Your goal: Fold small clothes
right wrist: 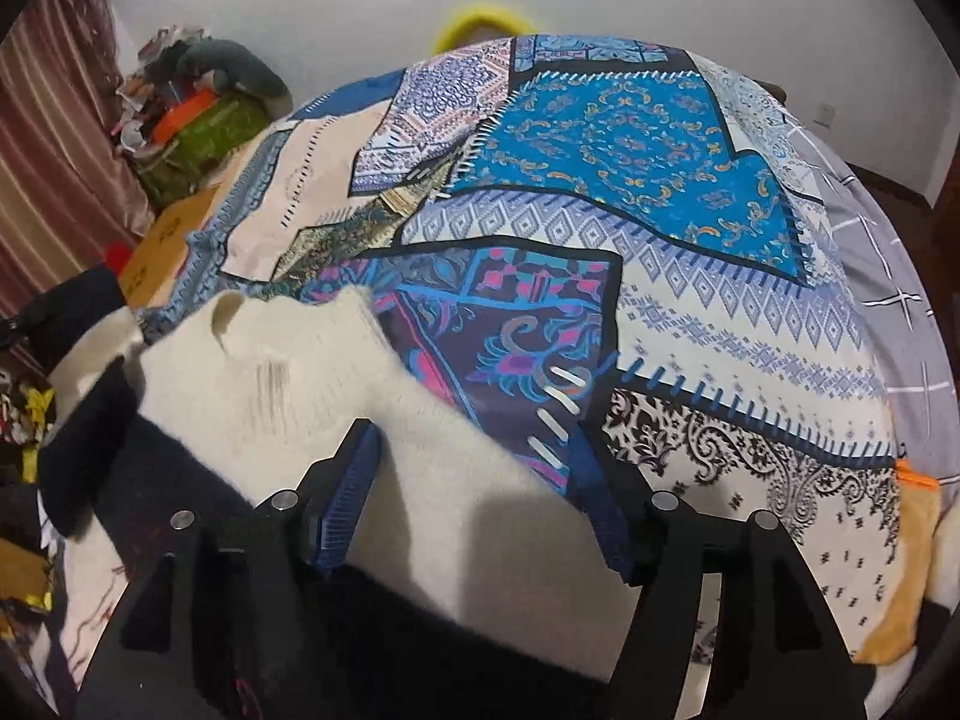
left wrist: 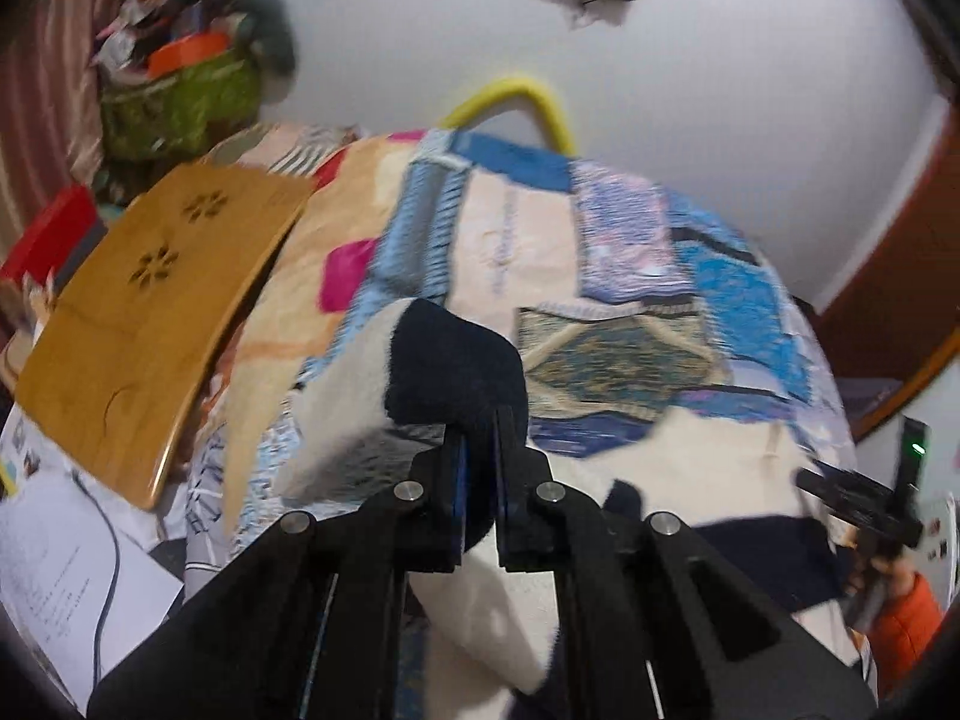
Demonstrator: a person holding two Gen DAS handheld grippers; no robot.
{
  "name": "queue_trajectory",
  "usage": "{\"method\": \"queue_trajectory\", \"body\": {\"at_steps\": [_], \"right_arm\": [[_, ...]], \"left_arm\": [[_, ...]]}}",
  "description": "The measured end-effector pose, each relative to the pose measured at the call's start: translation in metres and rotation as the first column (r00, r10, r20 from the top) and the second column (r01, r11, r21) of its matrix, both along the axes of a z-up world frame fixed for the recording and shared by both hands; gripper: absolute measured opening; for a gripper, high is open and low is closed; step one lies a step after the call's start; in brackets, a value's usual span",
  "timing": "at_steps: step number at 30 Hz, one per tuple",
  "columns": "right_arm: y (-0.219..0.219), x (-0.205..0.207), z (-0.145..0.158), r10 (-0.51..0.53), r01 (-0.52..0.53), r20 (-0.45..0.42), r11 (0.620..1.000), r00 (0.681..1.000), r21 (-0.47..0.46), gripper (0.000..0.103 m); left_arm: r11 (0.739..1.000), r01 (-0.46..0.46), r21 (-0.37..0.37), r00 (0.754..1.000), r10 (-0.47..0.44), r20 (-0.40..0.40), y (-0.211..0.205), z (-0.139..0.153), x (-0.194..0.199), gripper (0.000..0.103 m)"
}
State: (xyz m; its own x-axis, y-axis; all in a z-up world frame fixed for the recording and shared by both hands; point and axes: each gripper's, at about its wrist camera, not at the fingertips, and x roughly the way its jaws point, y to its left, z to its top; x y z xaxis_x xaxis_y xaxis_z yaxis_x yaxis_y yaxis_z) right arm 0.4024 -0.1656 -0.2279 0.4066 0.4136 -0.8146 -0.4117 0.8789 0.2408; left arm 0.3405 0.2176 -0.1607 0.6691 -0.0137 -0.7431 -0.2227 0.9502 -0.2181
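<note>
A small fuzzy garment, cream with navy trim, lies on the patchwork bedspread. My left gripper is shut on a navy end of it and holds that end lifted above the bed, the cream part hanging to the left. In the right wrist view the cream body of the garment spreads over the bedspread. My right gripper stands open just above the cream fabric, its blue pads apart and not pressing on it. The right gripper also shows at the right edge of the left wrist view.
A wooden board with flower cut-outs lies on the bed's left side, with papers below it. A green basket of clutter stands at the back left. A yellow tube arches behind the bed. An orange sleeve is at the right.
</note>
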Motion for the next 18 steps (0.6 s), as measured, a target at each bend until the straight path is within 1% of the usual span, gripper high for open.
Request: {"method": "queue_trajectory", "body": {"at_steps": [3,5,6,8,12,14,16,18], "right_arm": [[0.007,-0.007,0.0,0.035,-0.035,0.008,0.999,0.999,-0.008,0.049],[0.01,-0.011,0.001,0.06,-0.059,0.015,0.998,0.998,-0.019,0.033],[0.011,-0.014,0.002,0.068,-0.068,0.019,0.997,0.997,-0.025,0.03],[0.011,-0.018,0.004,0.066,-0.064,0.034,0.997,0.997,-0.044,0.015],[0.014,-0.02,0.01,0.058,-0.051,0.084,0.996,0.995,-0.076,0.01],[0.016,-0.015,0.012,0.058,-0.048,0.105,0.995,0.993,-0.09,0.009],[0.017,-0.007,0.013,0.053,-0.043,0.107,0.995,0.993,-0.094,0.008],[0.018,0.0,0.014,0.041,-0.029,0.115,0.994,0.993,-0.102,0.008]], "left_arm": [[0.997,0.08,0.002,0.996,-0.08,0.033,-0.028,0.011,-0.005,0.006],[0.99,0.138,0.016,0.989,-0.139,0.049,-0.051,0.018,-0.006,0.006],[0.986,0.167,0.026,0.984,-0.168,0.054,-0.064,0.02,-0.006,0.006],[0.976,0.216,0.037,0.974,-0.218,0.056,-0.086,0.023,-0.006,0.006],[0.954,0.295,0.056,0.952,-0.299,0.066,-0.12,0.027,-0.008,0.006],[0.945,0.325,0.035,0.942,-0.327,0.075,-0.133,0.028,-0.009,0.006],[0.938,0.347,0.011,0.935,-0.347,0.08,-0.143,0.028,-0.007,0.006],[0.93,0.367,0.012,0.927,-0.367,0.079,-0.155,0.026,-0.006,0.006]]}}
